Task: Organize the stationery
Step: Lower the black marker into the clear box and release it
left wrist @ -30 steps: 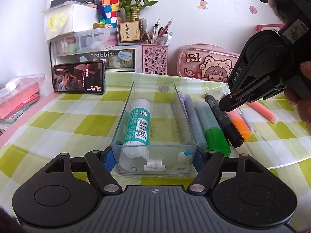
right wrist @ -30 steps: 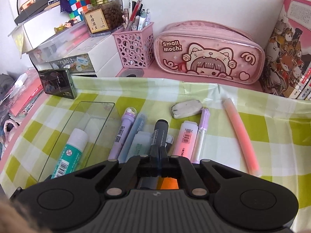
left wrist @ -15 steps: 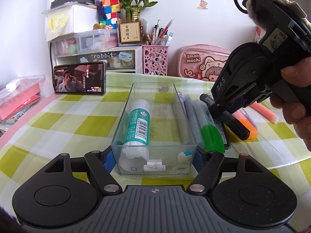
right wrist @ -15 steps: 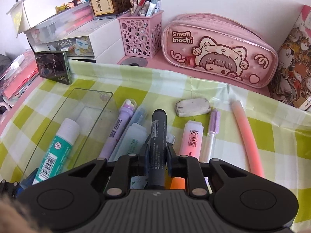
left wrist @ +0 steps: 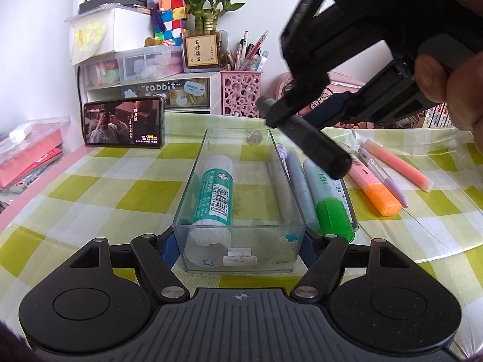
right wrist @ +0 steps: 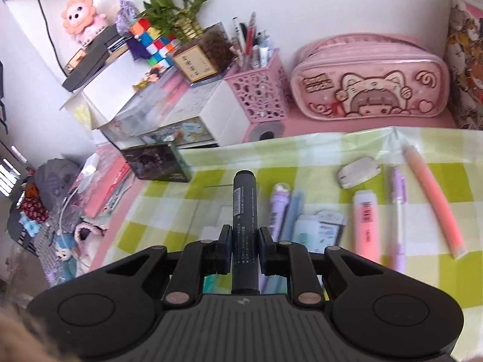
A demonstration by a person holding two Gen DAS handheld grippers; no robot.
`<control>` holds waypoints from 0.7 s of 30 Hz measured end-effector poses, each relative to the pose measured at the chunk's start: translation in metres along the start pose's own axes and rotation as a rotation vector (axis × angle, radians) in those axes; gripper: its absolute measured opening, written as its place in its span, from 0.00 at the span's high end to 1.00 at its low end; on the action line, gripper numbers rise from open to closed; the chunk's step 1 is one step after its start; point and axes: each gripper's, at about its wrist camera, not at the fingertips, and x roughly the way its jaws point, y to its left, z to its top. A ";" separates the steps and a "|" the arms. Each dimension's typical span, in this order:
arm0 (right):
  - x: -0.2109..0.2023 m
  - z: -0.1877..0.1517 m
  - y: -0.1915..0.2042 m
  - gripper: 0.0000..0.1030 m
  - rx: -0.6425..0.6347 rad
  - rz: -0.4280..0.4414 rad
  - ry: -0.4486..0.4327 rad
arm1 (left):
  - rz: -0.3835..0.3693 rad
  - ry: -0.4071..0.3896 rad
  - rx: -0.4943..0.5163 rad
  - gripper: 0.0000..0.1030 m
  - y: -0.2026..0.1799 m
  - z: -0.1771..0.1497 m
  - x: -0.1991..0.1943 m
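The right tongs (right wrist: 244, 252) are pinching the black marker (right wrist: 244, 211) near its middle, one pad on each side, and it sticks straight out ahead in the centre of the right wrist view. In the left wrist view the same black marker hangs in the air in the upper right of the frame, tilted, with its thick end low — above the far right side of the clear box (left wrist: 238, 199) and not touching anything. It looks like a light, stiff plastic stick, round and smooth, so it could slip or roll if the hold is loose; I think the middle is a good place to hold it. It is dark grey-black with tiny white writing and a flat end. The left tongs (left wrist: 238, 252) are spread wide and press on both sides of the near end of the clear box, holding it in place on the surface (left wrist: 90, 193). The box looks hard and slippery, and it may slide if bumped. Inside it, on the left, lies a glue stick (left wrist: 215, 194) with a teal label. Just right of the box lie a green highlighter (left wrist: 327, 199), then an orange highlighter (left wrist: 374, 187) — both in the middle right of the frame.
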 end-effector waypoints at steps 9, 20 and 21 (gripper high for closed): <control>0.047 0.000 0.025 0.82 -0.032 -0.050 0.098 | -0.003 -0.001 0.005 0.29 0.000 0.000 0.000; 0.050 -0.005 0.028 0.81 -0.078 -0.099 0.130 | -0.008 -0.001 0.003 0.29 0.000 0.000 0.001; 0.049 -0.006 0.028 0.81 -0.083 -0.098 0.133 | -0.008 -0.001 0.004 0.29 0.000 0.000 0.001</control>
